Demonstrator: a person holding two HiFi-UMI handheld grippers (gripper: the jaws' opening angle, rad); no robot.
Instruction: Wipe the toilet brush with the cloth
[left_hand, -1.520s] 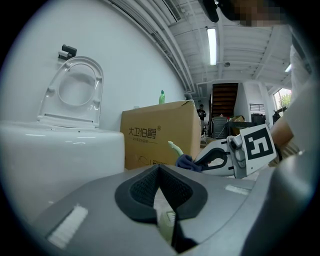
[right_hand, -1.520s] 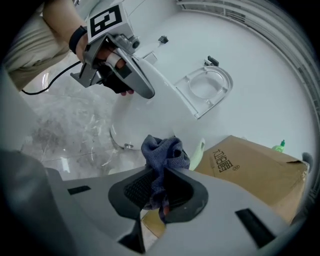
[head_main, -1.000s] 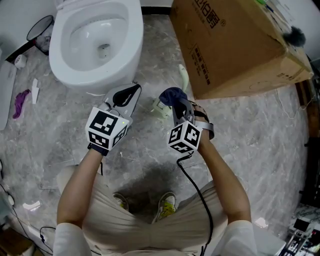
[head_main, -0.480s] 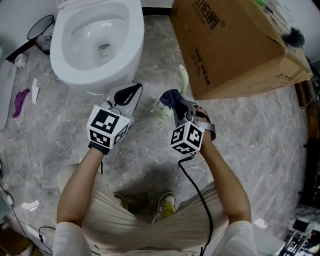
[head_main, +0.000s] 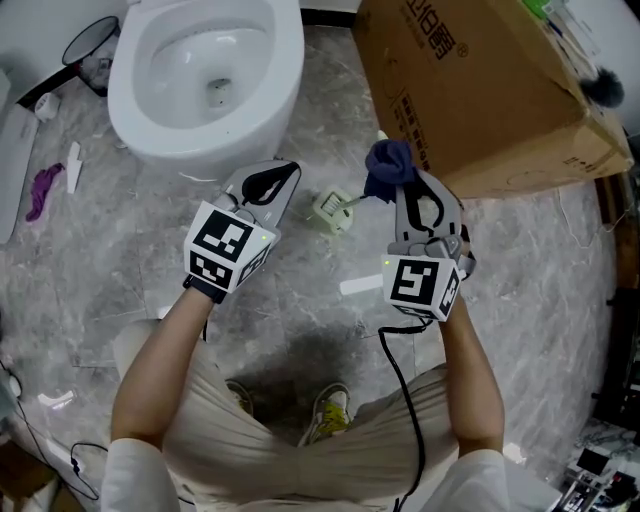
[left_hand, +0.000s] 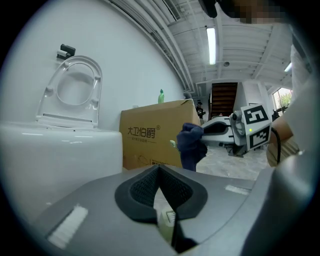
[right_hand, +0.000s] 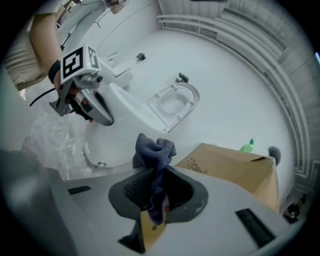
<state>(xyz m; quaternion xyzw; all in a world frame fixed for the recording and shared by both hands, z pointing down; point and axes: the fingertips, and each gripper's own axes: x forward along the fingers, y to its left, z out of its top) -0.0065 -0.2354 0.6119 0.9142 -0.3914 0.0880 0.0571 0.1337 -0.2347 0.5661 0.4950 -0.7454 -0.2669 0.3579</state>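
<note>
A dark blue cloth (head_main: 386, 164) is bunched at the tip of my right gripper (head_main: 400, 182), whose jaws are shut on it. In the right gripper view the cloth (right_hand: 155, 150) sticks up out of the closed jaws of the right gripper (right_hand: 157, 172). The pale green toilet brush piece (head_main: 335, 212) sits on the marble floor, below and to the left of the cloth and apart from it. My left gripper (head_main: 272, 181) hovers beside the toilet bowl, jaws shut and holding nothing. From the left gripper (left_hand: 159, 169) I see the cloth (left_hand: 191, 145) hanging in front of the box.
The white toilet (head_main: 150, 140) with its seat up stands at the far left. A large cardboard box (head_main: 480, 90) fills the far right, close behind the cloth. A white strip (head_main: 360, 287) lies on the floor. A black bin (head_main: 90, 50) and purple scrap (head_main: 45, 190) lie at the left edge.
My right gripper has lifted the cloth up and to the right, away from the brush piece on the floor. The left gripper has stayed where it was.
</note>
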